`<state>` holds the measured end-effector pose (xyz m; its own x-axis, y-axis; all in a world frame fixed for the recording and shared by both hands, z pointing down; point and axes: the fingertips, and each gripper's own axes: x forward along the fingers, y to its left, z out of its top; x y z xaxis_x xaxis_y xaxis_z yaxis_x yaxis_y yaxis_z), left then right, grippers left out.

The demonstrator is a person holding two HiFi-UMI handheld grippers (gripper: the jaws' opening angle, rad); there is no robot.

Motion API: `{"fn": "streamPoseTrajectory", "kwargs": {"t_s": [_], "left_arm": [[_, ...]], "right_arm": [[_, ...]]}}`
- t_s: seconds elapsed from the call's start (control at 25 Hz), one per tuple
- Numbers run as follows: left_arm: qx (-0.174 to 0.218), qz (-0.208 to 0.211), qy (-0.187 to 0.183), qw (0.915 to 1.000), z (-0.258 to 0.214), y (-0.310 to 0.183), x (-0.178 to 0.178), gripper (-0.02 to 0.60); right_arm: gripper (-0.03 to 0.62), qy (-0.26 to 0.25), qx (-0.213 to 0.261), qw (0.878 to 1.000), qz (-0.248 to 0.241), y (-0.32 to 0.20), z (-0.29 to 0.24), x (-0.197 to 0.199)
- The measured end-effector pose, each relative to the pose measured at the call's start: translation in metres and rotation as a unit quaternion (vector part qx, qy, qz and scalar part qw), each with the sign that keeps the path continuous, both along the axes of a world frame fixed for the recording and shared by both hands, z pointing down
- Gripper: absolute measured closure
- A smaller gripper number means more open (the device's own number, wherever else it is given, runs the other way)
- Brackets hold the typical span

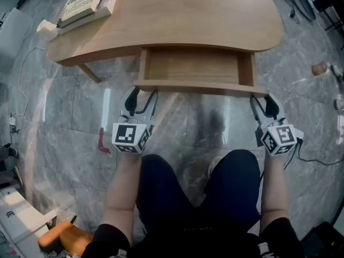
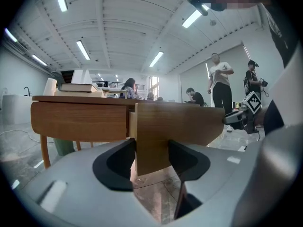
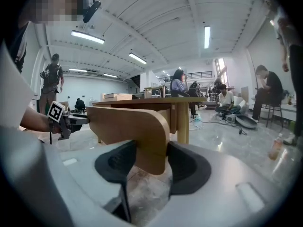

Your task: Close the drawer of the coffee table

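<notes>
The wooden coffee table [image 1: 204,15] has its drawer [image 1: 193,66] pulled out toward me. The drawer front [image 1: 199,86] is a long panel. My left gripper [image 1: 142,97] is at the panel's left end and my right gripper [image 1: 263,104] at its right end. In the left gripper view the drawer front [image 2: 180,122] fills the gap ahead of the left gripper [image 2: 151,160]; its jaws stand apart with the tips in front of the panel. In the right gripper view the right gripper [image 3: 150,162] faces the drawer front [image 3: 128,124] the same way. Whether the tips touch the panel I cannot tell.
Books [image 1: 86,1] lie on the table's far left corner, beside a white block [image 1: 47,30] with a cable. A red piece [image 1: 103,141] lies on the marble floor. My knees [image 1: 199,187] are just behind the grippers. People [image 2: 220,86] stand or sit farther off.
</notes>
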<state>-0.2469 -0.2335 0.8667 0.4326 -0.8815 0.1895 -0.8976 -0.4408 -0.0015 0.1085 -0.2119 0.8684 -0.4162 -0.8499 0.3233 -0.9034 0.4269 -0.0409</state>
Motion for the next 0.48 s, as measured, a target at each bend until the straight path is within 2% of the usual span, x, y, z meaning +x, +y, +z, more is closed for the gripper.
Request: {"fn": "streamPoseTrajectory", "kwargs": {"t_s": [0.48], "left_arm": [[-0.011,-0.013,-0.009,0.9998,0.001,-0.055,0.003,0.351]], "right_arm": [[0.387,0.0,-0.003,1.0,0.005,-0.056,-0.001,0.002]]}}
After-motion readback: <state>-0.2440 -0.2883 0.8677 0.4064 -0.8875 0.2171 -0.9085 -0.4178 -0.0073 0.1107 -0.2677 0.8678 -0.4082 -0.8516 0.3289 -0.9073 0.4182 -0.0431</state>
